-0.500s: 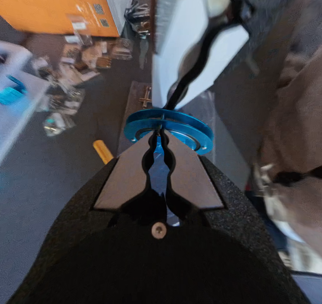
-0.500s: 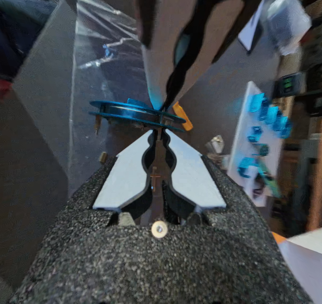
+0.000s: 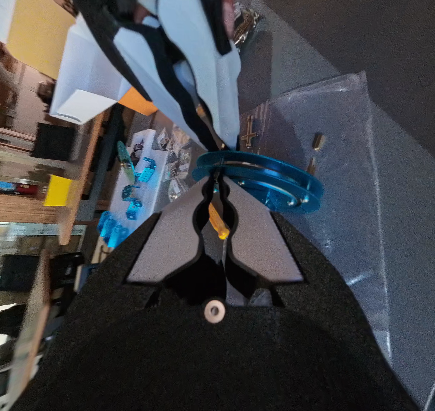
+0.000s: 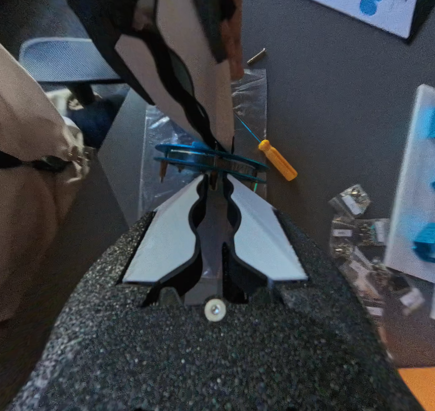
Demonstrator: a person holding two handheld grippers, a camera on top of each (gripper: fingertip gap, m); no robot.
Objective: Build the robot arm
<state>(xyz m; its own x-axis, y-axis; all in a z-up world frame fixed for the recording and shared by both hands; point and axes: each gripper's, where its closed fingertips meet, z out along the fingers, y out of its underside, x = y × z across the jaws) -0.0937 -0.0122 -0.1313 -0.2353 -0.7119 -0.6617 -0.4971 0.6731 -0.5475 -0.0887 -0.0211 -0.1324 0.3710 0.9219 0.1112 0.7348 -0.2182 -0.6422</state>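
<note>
The left hand-held gripper (image 3: 217, 176), matte black with pale flat pads, was clamped on the rim of a blue anodised double-disc assembly (image 3: 259, 178) at frame centre. The right hand-held gripper (image 4: 215, 178) pinched the opposite rim. Beyond lay a clear plastic bag (image 4: 249, 107), then an orange-handled screwdriver (image 4: 277, 160) on the dark bench (image 4: 329, 93). Since the earlier frame, both views had swung round.

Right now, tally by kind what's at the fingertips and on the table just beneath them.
Grippers: 2, left gripper and right gripper, both shut on the disc
Blue double disc: 1
Orange screwdriver: 1
Clear bag: 1
Total: 5
</note>
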